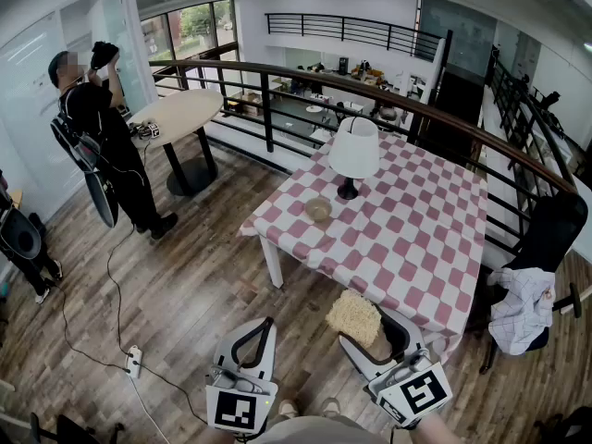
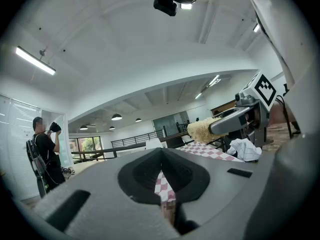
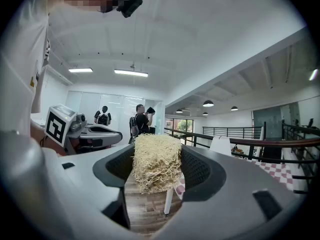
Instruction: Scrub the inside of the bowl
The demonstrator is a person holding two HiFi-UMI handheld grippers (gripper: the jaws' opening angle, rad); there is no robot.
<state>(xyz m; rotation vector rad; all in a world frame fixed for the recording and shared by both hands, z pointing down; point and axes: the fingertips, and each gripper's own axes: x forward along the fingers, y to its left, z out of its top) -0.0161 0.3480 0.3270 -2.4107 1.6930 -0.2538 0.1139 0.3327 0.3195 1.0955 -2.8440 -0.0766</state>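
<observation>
one bowl (image 1: 318,209), one lamp (image 1: 353,146) and one scrub pad (image 1: 353,314) are showing. left claw (image 1: 262,329) and right claw (image 1: 363,329) are making two claws.

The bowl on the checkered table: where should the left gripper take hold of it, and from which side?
Probably the near rim of the bowl, coming from the person's side: it stands upright and open near the table edge, with the lamp close behind it. The left gripper, now shut, must open first.
</observation>
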